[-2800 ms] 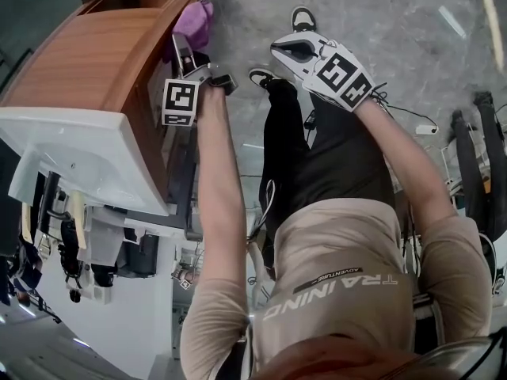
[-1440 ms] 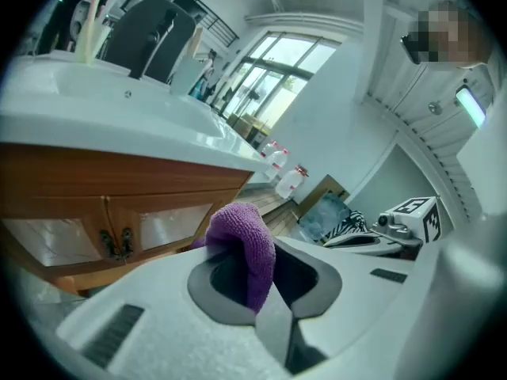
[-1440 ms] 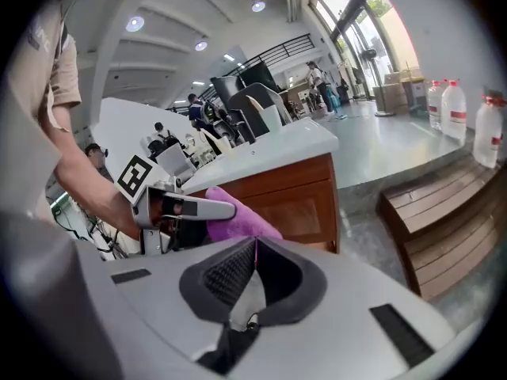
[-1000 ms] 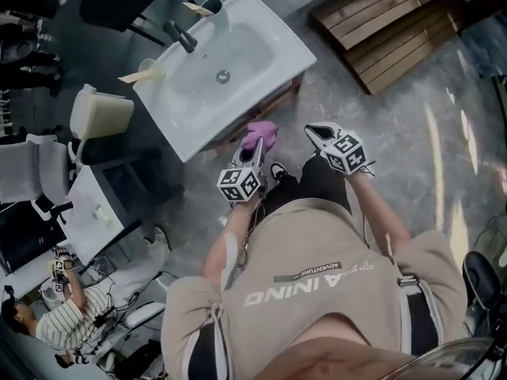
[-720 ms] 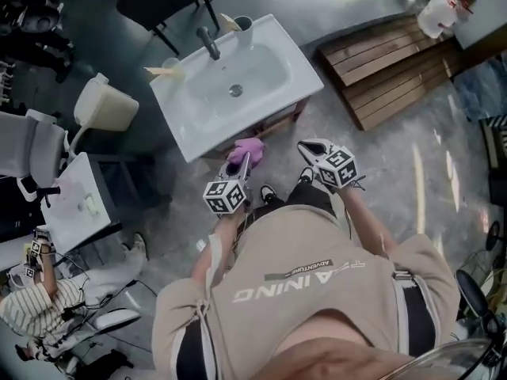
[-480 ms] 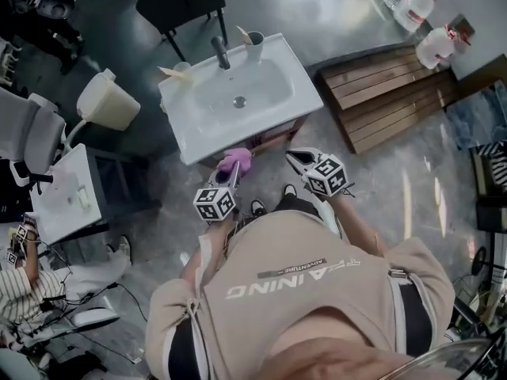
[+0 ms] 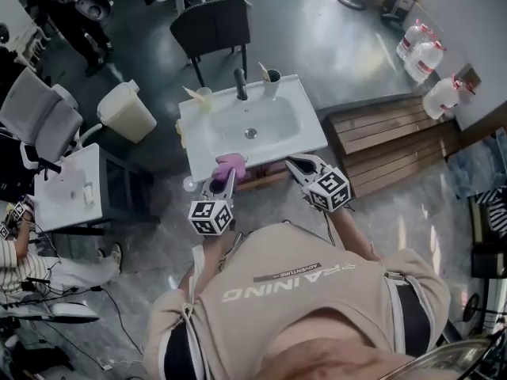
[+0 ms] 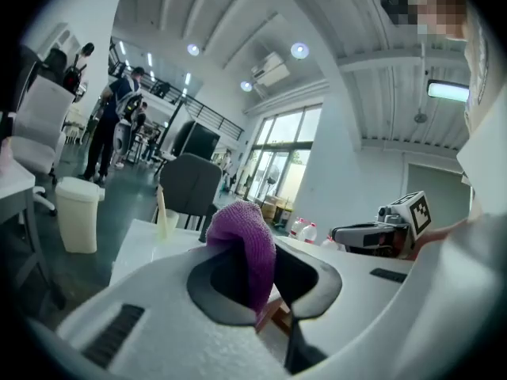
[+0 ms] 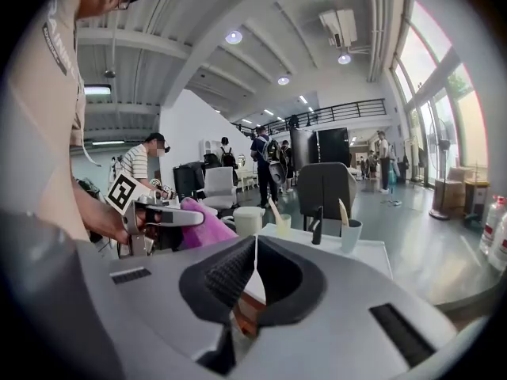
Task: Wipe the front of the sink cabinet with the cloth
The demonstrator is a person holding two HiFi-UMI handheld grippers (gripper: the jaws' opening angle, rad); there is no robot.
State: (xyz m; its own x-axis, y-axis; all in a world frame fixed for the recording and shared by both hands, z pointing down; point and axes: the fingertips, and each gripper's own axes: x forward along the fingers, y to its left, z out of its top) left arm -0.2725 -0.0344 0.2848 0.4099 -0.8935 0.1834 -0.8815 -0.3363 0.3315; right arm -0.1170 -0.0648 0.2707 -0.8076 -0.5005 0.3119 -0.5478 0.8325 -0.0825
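A white sink sits on a wooden cabinet, whose front shows as a brown strip below the rim. My left gripper is shut on a purple cloth right at the sink's front edge. In the left gripper view the cloth bulges up between the jaws, with the cabinet wood beyond. My right gripper hovers beside it, to its right, shut with nothing held. In the right gripper view the pads meet, and the cloth shows at the left.
A black faucet and two cups stand at the sink's back. A beige bin and a white desk lie left, a black chair behind, a wooden platform and water bottles right. People stand in the background.
The view has risen from low beside the cabinet front to high above the sink. Both grippers came up with it, and the cloth stayed in the left one.
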